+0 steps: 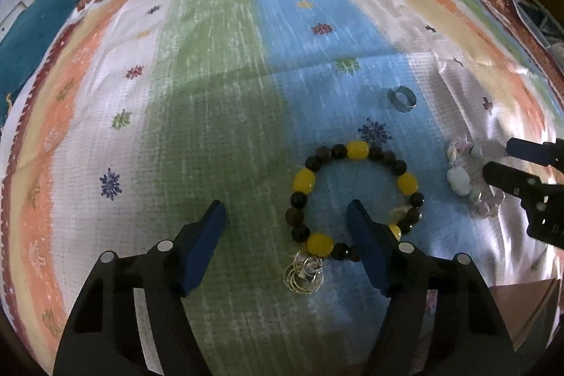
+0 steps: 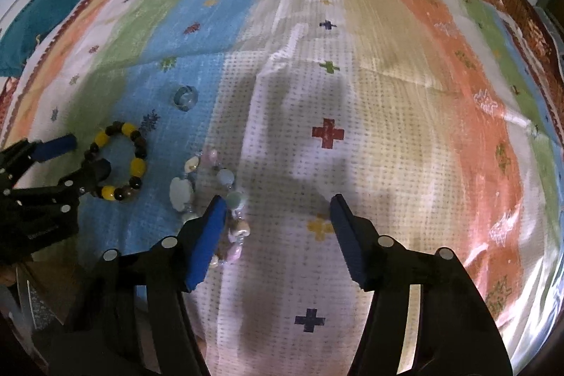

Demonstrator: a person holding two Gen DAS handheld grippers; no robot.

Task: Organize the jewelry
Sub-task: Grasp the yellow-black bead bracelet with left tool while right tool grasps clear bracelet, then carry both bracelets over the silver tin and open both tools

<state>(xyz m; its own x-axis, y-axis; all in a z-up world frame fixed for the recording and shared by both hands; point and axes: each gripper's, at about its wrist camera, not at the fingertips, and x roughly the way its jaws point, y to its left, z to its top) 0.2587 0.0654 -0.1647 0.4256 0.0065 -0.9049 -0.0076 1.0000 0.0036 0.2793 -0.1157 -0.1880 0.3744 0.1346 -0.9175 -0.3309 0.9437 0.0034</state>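
Two grippers, left [image 1: 285, 217] and right [image 2: 276, 212], stand unclenched, straddling the yellow bracelet [image 1: 356, 199] and the pastel bracelet [image 2: 215, 199]; at each bracelet's 6 o'clock, beads could roll free.

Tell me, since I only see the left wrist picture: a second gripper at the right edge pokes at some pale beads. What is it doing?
Observer: The right wrist view shows the right gripper open over the pale pastel bead bracelet. One blue finger covers part of the loop, with a few beads just inside the gap.
Operator: Is the other finger on beads too?
Observer: No. The other finger is clear of the beads, over the white stripe of the striped woven cloth, beside a small yellow cross.
Operator: Anything further ahead of it?
Observer: Only cloth, with a large red cross printed on that white stripe.
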